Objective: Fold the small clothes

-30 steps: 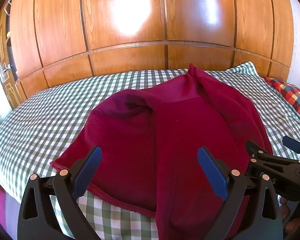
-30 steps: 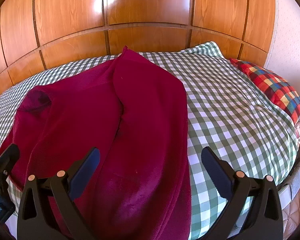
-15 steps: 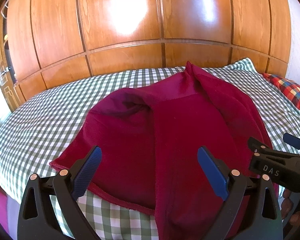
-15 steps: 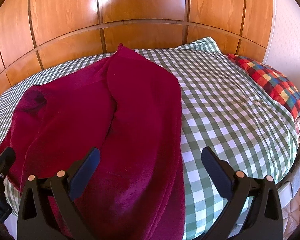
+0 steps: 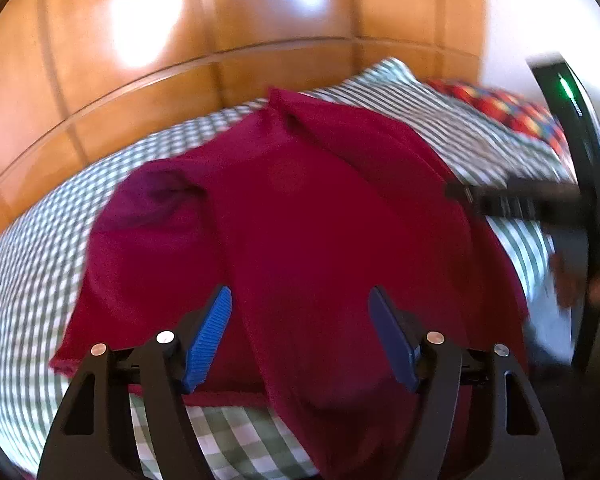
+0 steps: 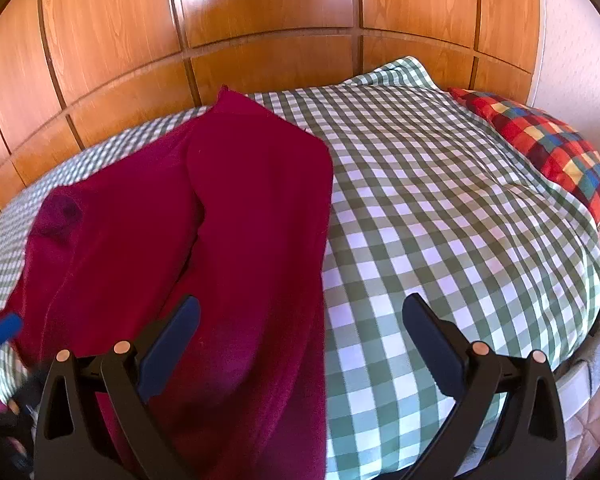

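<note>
A dark red fleece garment lies spread on the green-checked bed cover, one long half folded lengthwise over the other, hem nearest

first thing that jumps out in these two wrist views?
The dark red garment, spread across the left half of the green-and-white checked bedspread, with one side already lapped over the middle. Next, the multicoloured checked pillow at the bed's far right corner, against glossy wooden panelling. In the foreground, the left gripper is closing over the garment's near edge, pads not yet pressing it, while the right gripper hovers open at its right edge.
</note>
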Tool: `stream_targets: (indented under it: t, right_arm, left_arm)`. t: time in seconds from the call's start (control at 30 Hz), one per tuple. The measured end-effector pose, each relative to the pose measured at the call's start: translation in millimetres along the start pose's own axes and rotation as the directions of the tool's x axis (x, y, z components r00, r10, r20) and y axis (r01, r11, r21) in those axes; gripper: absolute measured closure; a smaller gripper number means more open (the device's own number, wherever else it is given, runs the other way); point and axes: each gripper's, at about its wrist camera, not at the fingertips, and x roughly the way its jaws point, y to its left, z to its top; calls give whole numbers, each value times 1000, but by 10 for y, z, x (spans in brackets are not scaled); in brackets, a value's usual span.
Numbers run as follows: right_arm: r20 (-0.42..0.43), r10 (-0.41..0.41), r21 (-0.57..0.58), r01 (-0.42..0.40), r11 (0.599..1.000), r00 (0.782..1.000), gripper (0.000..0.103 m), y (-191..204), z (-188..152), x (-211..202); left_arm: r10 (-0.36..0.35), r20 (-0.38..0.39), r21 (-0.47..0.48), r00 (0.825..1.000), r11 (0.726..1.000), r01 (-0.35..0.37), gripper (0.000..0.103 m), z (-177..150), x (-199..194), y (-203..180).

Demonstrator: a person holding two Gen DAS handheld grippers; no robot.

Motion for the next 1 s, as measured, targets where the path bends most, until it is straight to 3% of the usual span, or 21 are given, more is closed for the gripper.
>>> stream_targets:
  t: [0.1, 0.17, 0.2, 0.23, 0.3, 0.4, 0.47, 0.5, 0.57, 0.6, 0.63, 0.67, 0.83, 0.93, 1.0]
  right_arm:
    - [-6, 41, 3, -41, 999, 999, 2, -72, 10, -26]
    - [-14, 87, -7, -87, 996, 996, 3, -88, 3, -48]
    - [-25, 113, -12, -113, 994, 993, 8, -85, -4, -52]
    - [-39, 144, -22, -145, 989, 989, 22, -68, -12, -53]
    - [-67, 185, -38, -188, 981, 980, 38, -26, -37, -42]
    - [-119, 234, -38, -240, 970, 965, 44, 62, -89, 32]
    - [-125, 228, -70, -238, 969, 966, 55, 137, -132, 53]
    - [-129, 219, -99, -232, 968, 967, 65, 186, -150, 66]
    - [-136, 203, -138, -221, 965, 970, 80, 240, -170, 88]
    - [-134, 192, -155, -212, 965, 972, 88, 251, -173, 84]
    - [-134, 195, -163, -216, 963, 972, 91, 245, -162, 75]
    - [-134, 199, -164, -219, 962, 971, 91, 225, -143, 71]
    - [-82, 190, -166, -201, 965, 978, 92, -15, 111, -95]
    - [-26, 135, -153, -137, 979, 991, 92, -250, 311, -171]
    - [4, 84, -151, -83, 985, 996, 92, -377, 454, -168]
  left_arm:
    - [-82, -39, 56, 996, 995, 84, 36, -109, 23, -79]
    - [-74, -72, 97, 995, 992, 81, 36, -180, 96, -165]
    - [-79, -94, 107, 992, 990, 89, 36, -221, 142, -210]
    - [-99, -104, 104, 990, 988, 110, 36, -244, 160, -236]
    - [-125, -101, 109, 987, 985, 136, 36, -281, 140, -279]
    - [-153, -86, 107, 985, 981, 162, 36, -266, 124, -339]
    - [-146, -87, 128, 985, 979, 156, 37, -263, 141, -399]
    - [-121, -91, 156, 988, 979, 134, 41, -284, 167, -449]
    - [-128, -99, 175, 987, 974, 143, 69, -266, 195, -498]
    - [-130, -85, 174, 988, 974, 143, 77, -261, 175, -487]
    - [-132, -74, 164, 988, 976, 143, 92, -245, 155, -452]
    - [-148, -66, 141, 987, 978, 156, 97, -221, 140, -401]
    - [-233, 35, -93, 972, 968, 235, 99, 37, -71, 209]
    - [-188, 121, -213, 975, 954, 211, 99, 192, -252, 702]
    - [-108, 163, -276, 981, 949, 151, 99, 315, -359, 1062]
